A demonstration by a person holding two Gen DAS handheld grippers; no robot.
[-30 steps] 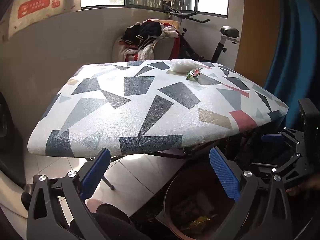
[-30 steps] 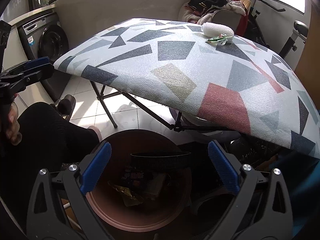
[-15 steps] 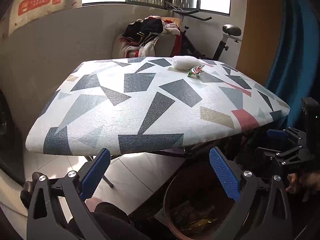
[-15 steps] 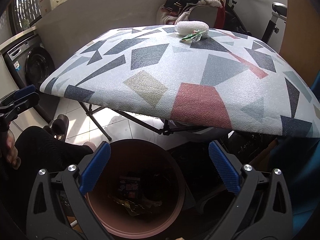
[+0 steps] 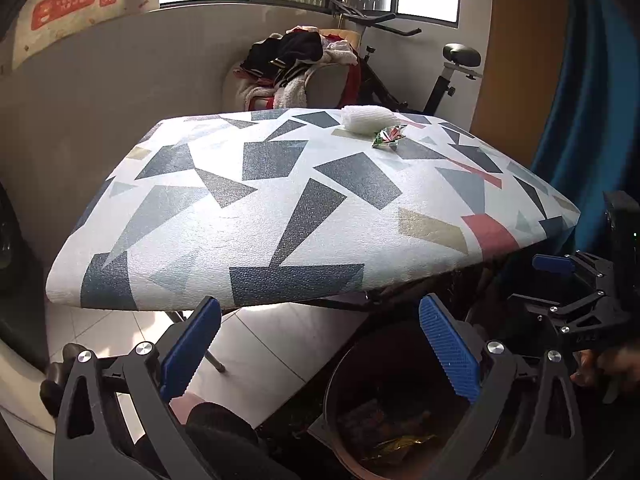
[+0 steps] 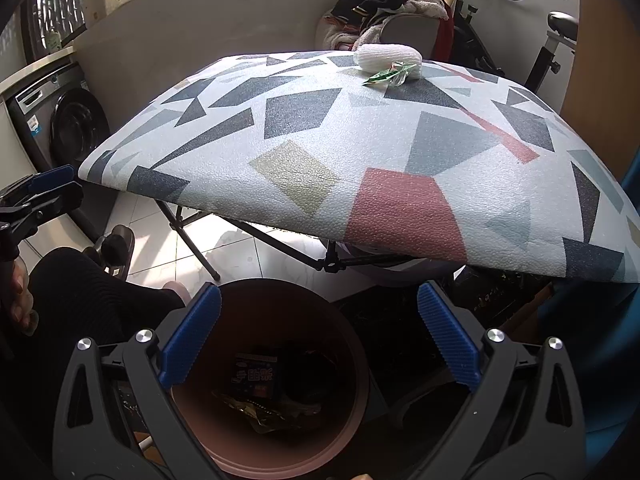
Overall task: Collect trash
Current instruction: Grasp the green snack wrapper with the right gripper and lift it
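Observation:
A white foam wrap (image 5: 367, 119) (image 6: 387, 57) and a crumpled green wrapper (image 5: 387, 137) (image 6: 389, 73) lie at the far end of the patterned table (image 5: 280, 208) (image 6: 360, 152). A brown bin (image 6: 276, 384) (image 5: 384, 412) stands on the floor below the near edge, holding several wrappers. My left gripper (image 5: 318, 350) is open and empty, low in front of the table edge. Directly over the bin, my right gripper (image 6: 318, 350) is open and empty. Each gripper shows at the side of the other's view.
A washing machine (image 6: 60, 120) stands at the left. A chair piled with clothes (image 5: 300, 68) and an exercise bike (image 5: 448, 68) sit behind the table. A blue curtain (image 5: 592, 100) hangs at the right. The person's dark-clad leg (image 6: 80, 304) is beside the bin.
Both grippers have risen and tilted up slightly, so the table fills more of each view. The right gripper has drifted back from the bin. Both stayed open and empty.

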